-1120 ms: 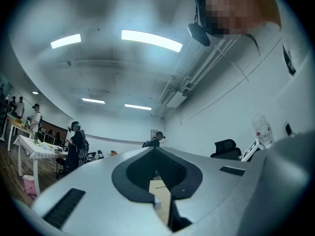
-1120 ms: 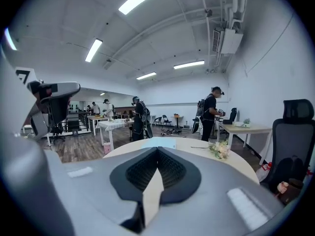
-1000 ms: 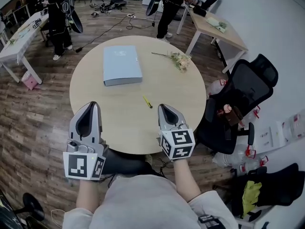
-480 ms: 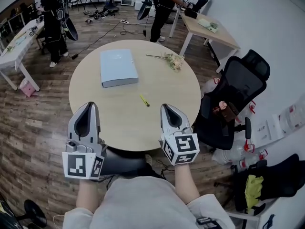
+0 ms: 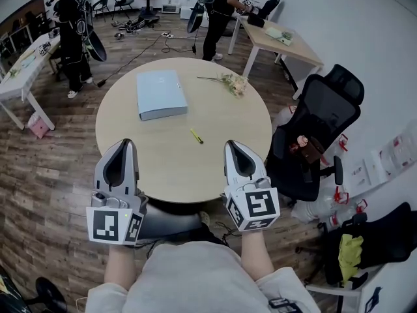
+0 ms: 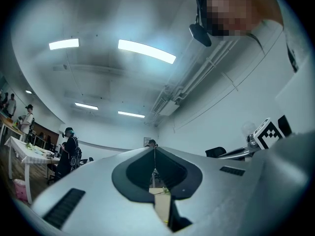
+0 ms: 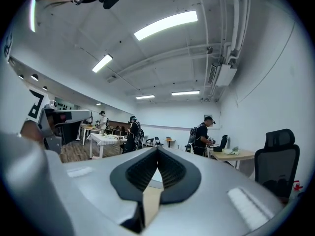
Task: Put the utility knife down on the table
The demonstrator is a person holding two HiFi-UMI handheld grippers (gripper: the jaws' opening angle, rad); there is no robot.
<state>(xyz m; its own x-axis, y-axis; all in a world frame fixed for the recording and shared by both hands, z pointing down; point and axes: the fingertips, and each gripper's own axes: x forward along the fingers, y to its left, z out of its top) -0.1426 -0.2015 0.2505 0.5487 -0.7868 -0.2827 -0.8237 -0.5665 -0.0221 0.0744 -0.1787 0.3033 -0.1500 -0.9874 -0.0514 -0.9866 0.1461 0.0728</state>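
Jaws of both grippers are pressed together with nothing between them. The knife (image 5: 196,136) lies flat on the table (image 5: 163,171), touching neither gripper, so the putting-down looks done. From the knife, the right gripper (image 5: 233,145) sits near, back and to the right, and the left gripper (image 5: 122,143) is farther off, back and to the left. The knife's long axis slants far-left to near-right, its near end toward the right gripper.

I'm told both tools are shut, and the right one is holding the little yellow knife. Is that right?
Not quite. The left tool and the right tool are both shut, but the right tool holds nothing: the right gripper view shows its jaws meeting with nothing between them. In the head view the knife lies on the table, ahead of both tools and apart from them.
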